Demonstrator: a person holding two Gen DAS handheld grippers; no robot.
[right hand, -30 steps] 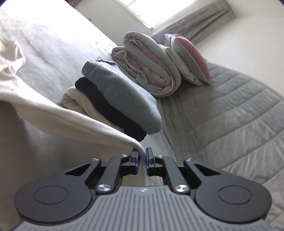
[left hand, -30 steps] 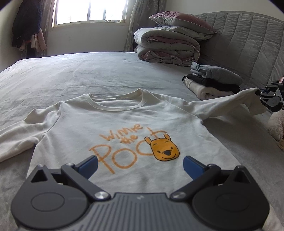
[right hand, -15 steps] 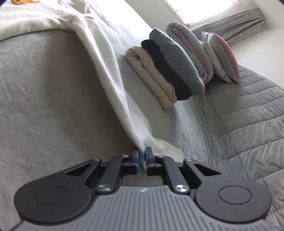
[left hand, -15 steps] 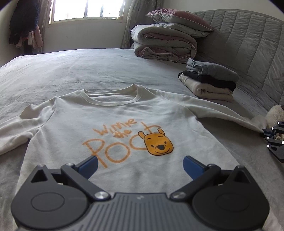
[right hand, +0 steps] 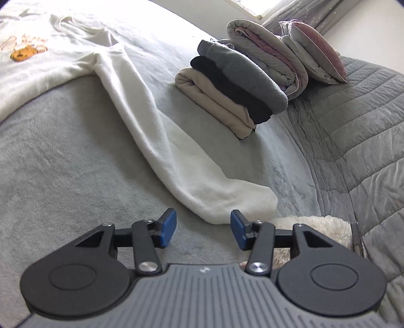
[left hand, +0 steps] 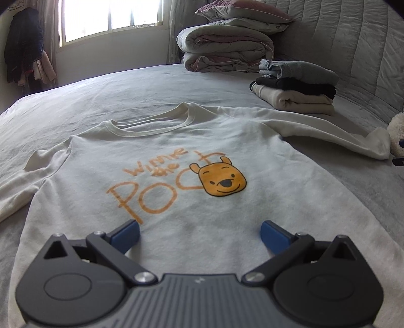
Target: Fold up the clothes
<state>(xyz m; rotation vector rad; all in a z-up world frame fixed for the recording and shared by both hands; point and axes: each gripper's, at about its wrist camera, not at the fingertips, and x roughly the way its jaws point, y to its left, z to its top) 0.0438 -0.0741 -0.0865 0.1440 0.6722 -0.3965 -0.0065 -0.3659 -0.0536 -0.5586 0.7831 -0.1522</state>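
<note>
A cream sweatshirt (left hand: 176,141) with an orange bear print lies face up and spread flat on the grey bed (left hand: 126,85). My left gripper (left hand: 199,233) hovers open over its lower hem, nothing between the blue pads. The sweatshirt's right sleeve (right hand: 156,131) lies stretched out on the bed, its cuff (right hand: 237,201) just beyond my right gripper (right hand: 203,228). That gripper's jaws are opening and the pads no longer touch the cuff. Its tip shows at the right edge of the left wrist view.
A stack of folded clothes (left hand: 295,87) (right hand: 232,88), grey over black over beige, sits near the padded headboard (left hand: 353,45). Behind it lie a rolled duvet (left hand: 224,48) and a pillow (left hand: 242,11). A fluffy white toy (right hand: 310,232) rests under my right gripper.
My right gripper carried the sleeve cuff down and outward, laid it flat on the bed, then let go and opened. The left gripper sank slightly closer to the hem, still open.
</note>
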